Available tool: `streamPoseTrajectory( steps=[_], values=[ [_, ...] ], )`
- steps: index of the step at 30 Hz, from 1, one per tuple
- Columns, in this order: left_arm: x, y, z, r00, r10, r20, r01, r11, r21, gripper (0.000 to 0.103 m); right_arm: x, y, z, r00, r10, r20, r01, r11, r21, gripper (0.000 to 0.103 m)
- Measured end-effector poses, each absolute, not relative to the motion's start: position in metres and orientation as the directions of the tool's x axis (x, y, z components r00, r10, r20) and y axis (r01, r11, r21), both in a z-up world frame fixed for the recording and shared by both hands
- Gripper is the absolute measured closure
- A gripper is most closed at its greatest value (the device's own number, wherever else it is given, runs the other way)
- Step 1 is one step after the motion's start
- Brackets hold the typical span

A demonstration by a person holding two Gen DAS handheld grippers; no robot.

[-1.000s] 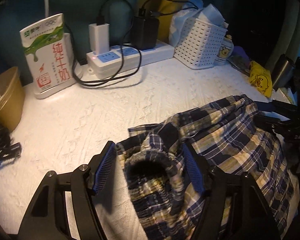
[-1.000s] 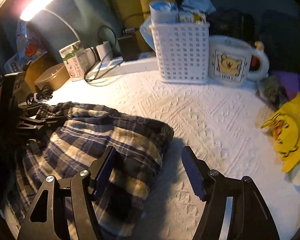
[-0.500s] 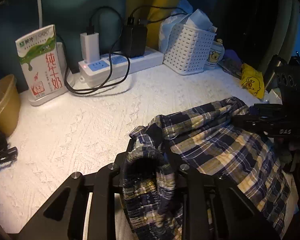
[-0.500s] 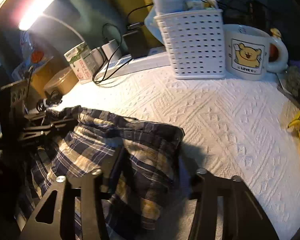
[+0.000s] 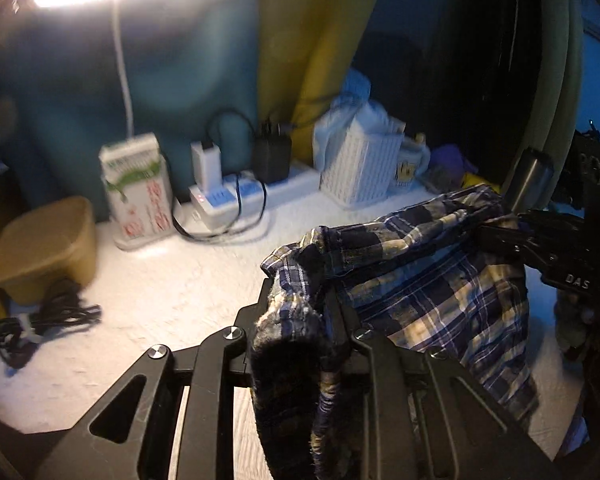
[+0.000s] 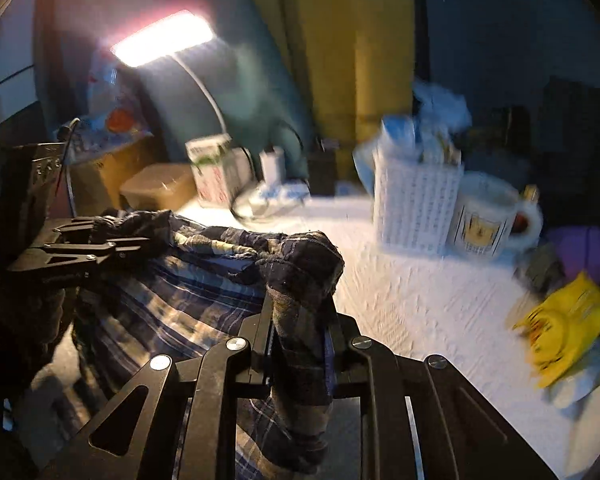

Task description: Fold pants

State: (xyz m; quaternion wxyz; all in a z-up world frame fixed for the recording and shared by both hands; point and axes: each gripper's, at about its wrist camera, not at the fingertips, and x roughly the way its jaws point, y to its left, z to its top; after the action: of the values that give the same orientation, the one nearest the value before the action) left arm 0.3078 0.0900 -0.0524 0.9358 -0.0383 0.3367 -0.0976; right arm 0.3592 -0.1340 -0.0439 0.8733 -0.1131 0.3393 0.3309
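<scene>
Left wrist view. Your left gripper (image 5: 296, 312) is pinched on a bunched corner of the plaid pants (image 5: 432, 280); its jaws have just been closing, and the cloth now fills the gap between them. The fabric humps up over the fingers and hangs toward the lens. The top edge of the pants stretches rightward to your right gripper (image 5: 496, 236), which bites the far corner. Below that edge the cloth drapes down toward the white textured tabletop (image 5: 172, 300); whether the lower part lies on it you cannot tell from here. At the back of the table: a milk carton (image 5: 138, 190), a power strip (image 5: 236, 200) with chargers plugged in, a white perforated basket (image 5: 360, 172). A tan tub (image 5: 44, 248) and coiled black cable (image 5: 48, 316) sit at left. The lamp glare washes out the top.

Right wrist view. Your right gripper (image 6: 300, 320) is clamped on its own corner of the pants (image 6: 172, 292), its jaws also just closed, a thick wad of plaid squeezed between the pads. The left gripper (image 6: 100, 240) shows at far left, holding the opposite end, the edge slung between the two. Nearby but apart: the basket (image 6: 416, 200), a bear mug (image 6: 488, 220), a yellow pouch (image 6: 564, 320). The frame is blurred.

Progress, as a judgement: both corners are secured and the garment is raised off the table, so the grasp is done. No clean crease shows yet. Carrying the edge over, laying it flat and any further folds all remain.
</scene>
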Motion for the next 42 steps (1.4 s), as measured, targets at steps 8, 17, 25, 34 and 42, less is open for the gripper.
streamPoseTrajectory(
  steps=[8, 17, 25, 34, 42],
  values=[
    [0.247, 0.093, 0.01, 0.855, -0.163, -0.493, 0.139, 0.987, -0.085, 0.084, 0.302, -0.129, 0.021, 0.635, 0.538, -0.554, -0.676, 0.735, -0.061, 0.084],
    [0.169, 0.098, 0.071, 0.947, -0.069, -0.315, 0.064, 0.998, -0.027, 0.084, 0.229, -0.112, 0.085, 0.673, 0.621, -0.4, -0.714, 0.687, -0.135, 0.084],
    [0.095, 0.121, 0.111, 0.977, 0.012, -0.212, -0.007, 1.0, 0.023, 0.084, 0.168, -0.088, 0.12, 0.651, 0.695, -0.303, -0.756, 0.626, -0.188, 0.084],
    [0.026, 0.151, 0.116, 0.968, 0.092, -0.232, -0.08, 0.995, 0.059, 0.084, 0.122, -0.049, 0.115, 0.568, 0.77, -0.29, -0.822, 0.547, -0.157, 0.084],
    [0.019, 0.181, 0.08, 0.933, 0.128, -0.336, -0.119, 0.992, 0.048, 0.084, 0.109, -0.015, 0.076, 0.499, 0.788, -0.362, -0.854, 0.517, -0.052, 0.084]
  ],
)
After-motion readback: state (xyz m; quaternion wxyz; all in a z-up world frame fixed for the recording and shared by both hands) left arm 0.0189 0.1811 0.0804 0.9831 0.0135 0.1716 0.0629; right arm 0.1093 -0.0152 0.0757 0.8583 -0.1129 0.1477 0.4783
